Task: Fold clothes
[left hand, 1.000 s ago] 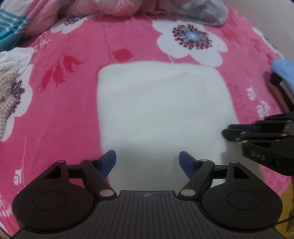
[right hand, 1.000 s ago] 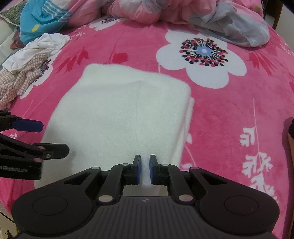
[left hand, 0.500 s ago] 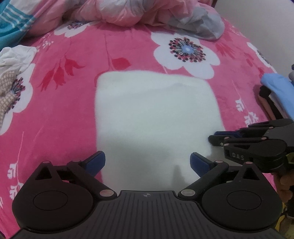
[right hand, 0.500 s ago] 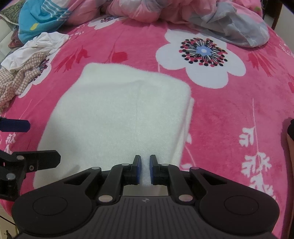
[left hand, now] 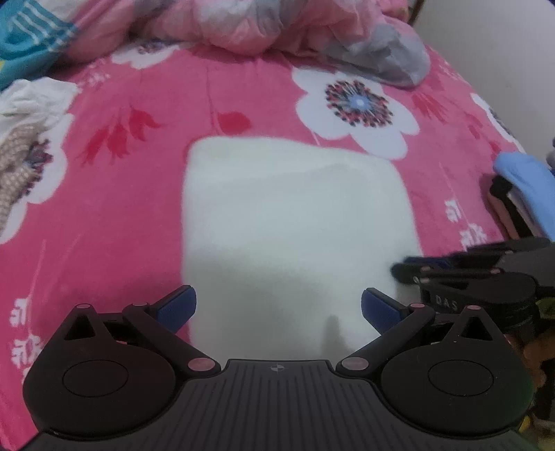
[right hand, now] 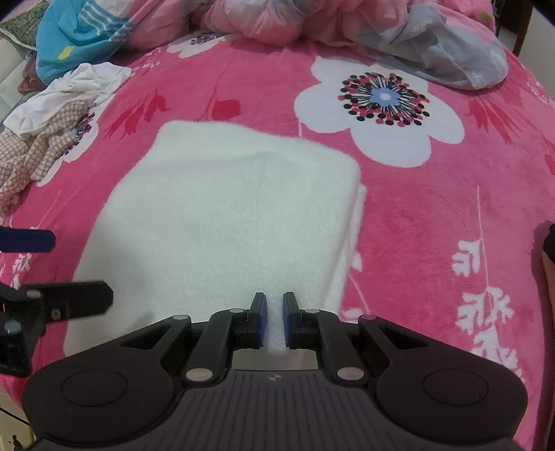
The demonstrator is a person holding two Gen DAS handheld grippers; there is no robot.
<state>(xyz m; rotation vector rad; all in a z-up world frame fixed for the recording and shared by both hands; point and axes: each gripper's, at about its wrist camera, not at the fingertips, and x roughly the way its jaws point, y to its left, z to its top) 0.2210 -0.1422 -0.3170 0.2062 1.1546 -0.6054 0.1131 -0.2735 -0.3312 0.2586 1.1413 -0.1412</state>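
A folded white fluffy garment lies flat on the pink flowered blanket; it also shows in the right wrist view. My left gripper is wide open above the garment's near edge, holding nothing. My right gripper has its jaws nearly closed with a narrow gap, over the garment's near right edge; I cannot see cloth pinched between them. It shows from the side in the left wrist view. The left gripper's fingers appear at the left of the right wrist view.
A heap of white and checked clothes lies at the left. A blue striped cloth and a pink and grey duvet lie at the back. A stack of folded clothes with a blue top sits at the right.
My left gripper has opened wider and pulled back and up from the garment. The right gripper has stayed in place, with the same narrow gap.
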